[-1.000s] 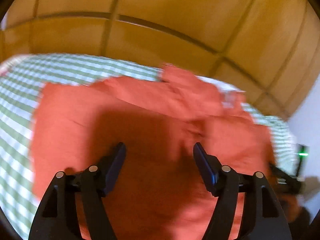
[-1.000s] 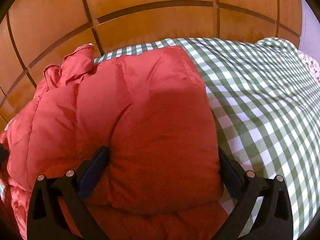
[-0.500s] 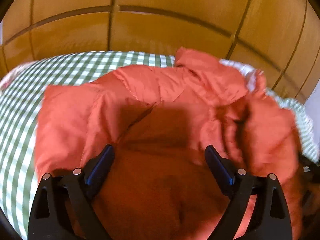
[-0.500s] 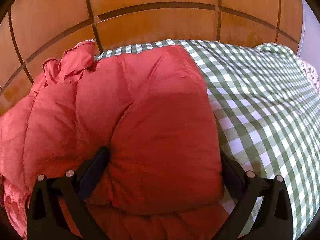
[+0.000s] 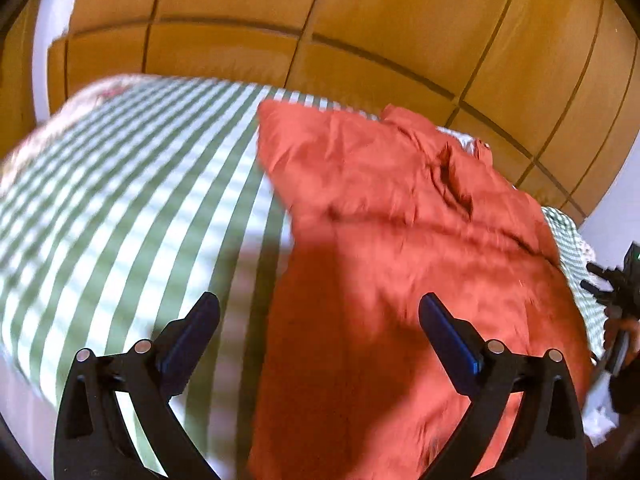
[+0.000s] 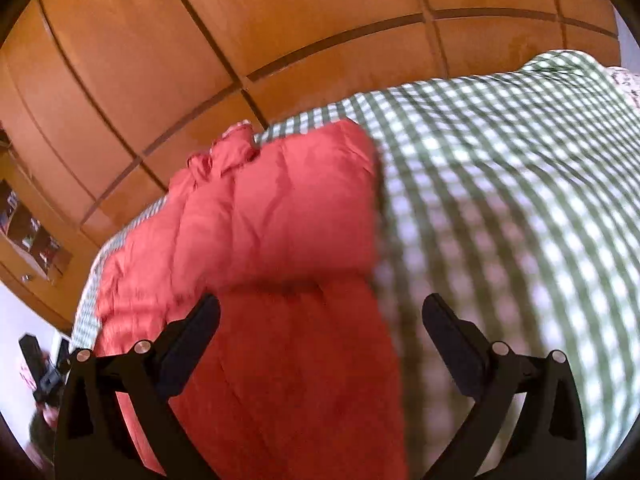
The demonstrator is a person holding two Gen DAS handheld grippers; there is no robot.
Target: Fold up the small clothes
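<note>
A red quilted puffer garment (image 5: 400,248) lies folded on a bed with a green-and-white checked cover (image 5: 132,200). My left gripper (image 5: 318,320) is open and empty, raised above the garment's left edge, and straddles cloth and cover. In the right wrist view the same garment (image 6: 276,240) lies folded over itself on the cover (image 6: 500,184). My right gripper (image 6: 320,322) is open and empty, raised above the garment's near right edge. Both views are motion-blurred.
A wooden panelled wardrobe (image 5: 360,24) stands right behind the bed and also shows in the right wrist view (image 6: 200,32). A shelf with small items (image 6: 28,232) is at the far left. The other gripper (image 5: 618,284) shows at the left wrist view's right edge.
Both grippers have pulled back and lifted off the garment. The left view has swung left onto the checked cover. The right gripper no longer straddles the folded bulk.
</note>
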